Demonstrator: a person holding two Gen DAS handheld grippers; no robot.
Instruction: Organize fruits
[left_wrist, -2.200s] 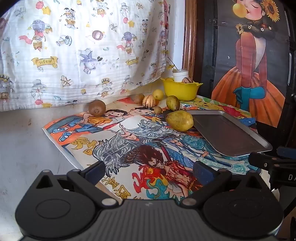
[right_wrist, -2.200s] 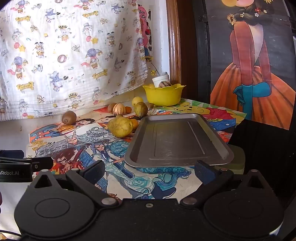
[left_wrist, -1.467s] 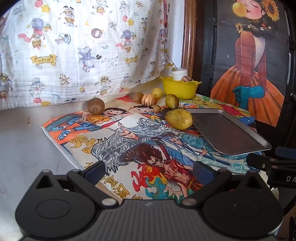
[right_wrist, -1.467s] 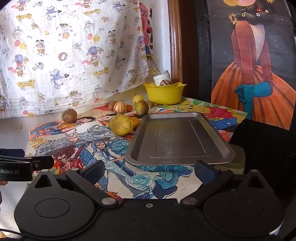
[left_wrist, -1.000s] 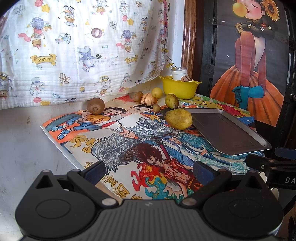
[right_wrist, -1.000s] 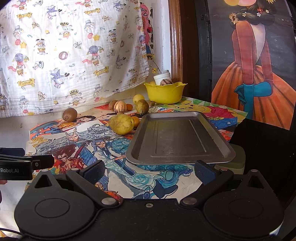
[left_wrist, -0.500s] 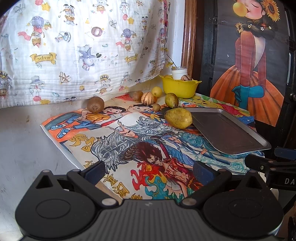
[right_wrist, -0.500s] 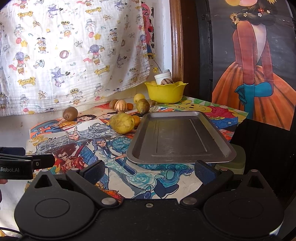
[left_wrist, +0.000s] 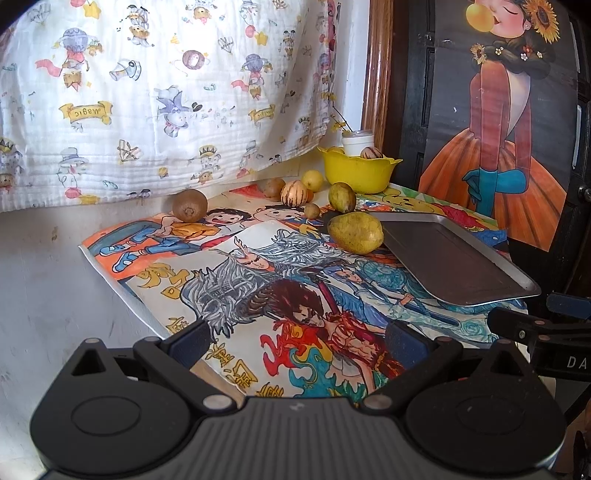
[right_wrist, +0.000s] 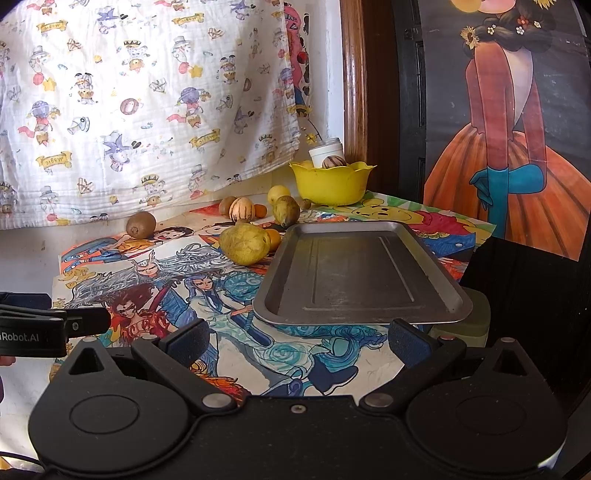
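Fruits loose on poster: pear (right_wrist: 243, 243) touching metal tray (right_wrist: 424, 302) rim; both grippers' fingers spread, nothing held

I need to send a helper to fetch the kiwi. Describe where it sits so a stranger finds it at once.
Start at the metal tray on the cartoon poster mat; the fruit clusters past its far left corner. The kiwi sits alone, left of that cluster, below the hanging printed cloth. It is the only round, fuzzy brown fruit standing apart.
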